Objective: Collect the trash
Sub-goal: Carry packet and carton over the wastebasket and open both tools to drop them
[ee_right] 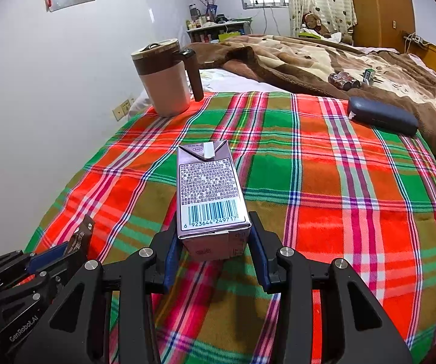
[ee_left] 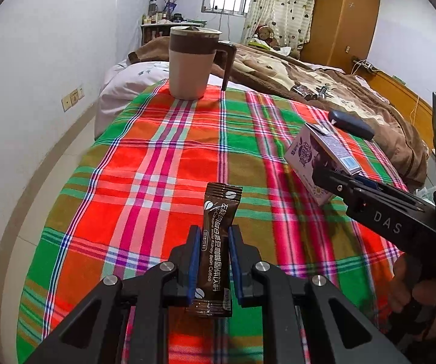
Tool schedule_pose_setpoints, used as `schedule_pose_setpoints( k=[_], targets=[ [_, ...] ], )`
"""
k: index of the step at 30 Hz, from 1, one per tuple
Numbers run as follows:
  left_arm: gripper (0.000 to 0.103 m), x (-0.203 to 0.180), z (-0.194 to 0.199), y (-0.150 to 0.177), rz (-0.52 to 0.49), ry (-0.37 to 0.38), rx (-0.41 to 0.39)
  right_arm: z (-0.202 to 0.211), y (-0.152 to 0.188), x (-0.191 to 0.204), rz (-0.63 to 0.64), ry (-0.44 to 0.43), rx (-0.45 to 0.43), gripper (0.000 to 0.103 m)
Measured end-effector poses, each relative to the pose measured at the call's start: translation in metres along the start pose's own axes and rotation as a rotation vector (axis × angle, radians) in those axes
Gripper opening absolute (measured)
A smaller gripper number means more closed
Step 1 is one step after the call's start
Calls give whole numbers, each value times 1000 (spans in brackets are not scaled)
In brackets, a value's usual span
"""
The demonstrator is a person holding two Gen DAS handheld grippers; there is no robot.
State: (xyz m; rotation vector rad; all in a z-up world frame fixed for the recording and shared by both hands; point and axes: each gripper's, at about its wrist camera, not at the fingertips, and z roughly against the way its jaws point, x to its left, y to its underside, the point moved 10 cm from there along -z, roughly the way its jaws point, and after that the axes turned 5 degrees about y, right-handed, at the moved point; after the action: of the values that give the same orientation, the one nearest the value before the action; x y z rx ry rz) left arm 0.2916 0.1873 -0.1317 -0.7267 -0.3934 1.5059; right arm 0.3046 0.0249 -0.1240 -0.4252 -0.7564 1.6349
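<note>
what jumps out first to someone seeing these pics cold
The bright red-and-green plaid cloth fills both views. A brown coffee sachet is pinched in the left tool, and the right tool grips a purple drink carton. A tan mug with a brown lid stands at the cloth's far edge.

The right gripper point(ee_right: 213, 248) holds a purple drink carton point(ee_right: 210, 194) between its blue pads, barcode side up, above the plaid cloth point(ee_right: 324, 182). At the lower left corner the left gripper point(ee_right: 66, 251) clamps a brown sachet point(ee_right: 80, 238). A lidded mug point(ee_right: 166, 82) stands near the far left edge of the cloth, and a dark blue case point(ee_right: 382, 115) lies at the far right edge.
</note>
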Motion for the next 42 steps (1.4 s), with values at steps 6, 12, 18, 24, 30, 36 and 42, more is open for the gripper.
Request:
schedule_pose_setpoints(
  k=[6, 12, 18, 24, 30, 36, 42],
  targets=[
    [19, -19, 19, -2, -20, 8, -26, 21, 1, -9, -7, -10, -27, 42],
    [19, -51, 38, -4, -56, 40, -58, 46, 3, -26, -16, -5, -54, 42],
    [19, -87, 53, -6, -97, 76, -85, 67, 4, -48, -41, 3, -85, 42],
    [19, -127, 61, -7, -139, 115, -101, 86, 7, -74, -75, 28, -116, 42],
    [19, -170, 65, -4, -184, 156, -104, 107, 12, -109, -119, 74, -142, 42],
    [19, -220, 67, 0, -247, 184, -117, 130, 24, -151, -173, 130, -161, 42],
    [19, -278, 67, 6, -302, 248, -112, 152, 36, -195, -228, 198, -173, 42]
  ],
)
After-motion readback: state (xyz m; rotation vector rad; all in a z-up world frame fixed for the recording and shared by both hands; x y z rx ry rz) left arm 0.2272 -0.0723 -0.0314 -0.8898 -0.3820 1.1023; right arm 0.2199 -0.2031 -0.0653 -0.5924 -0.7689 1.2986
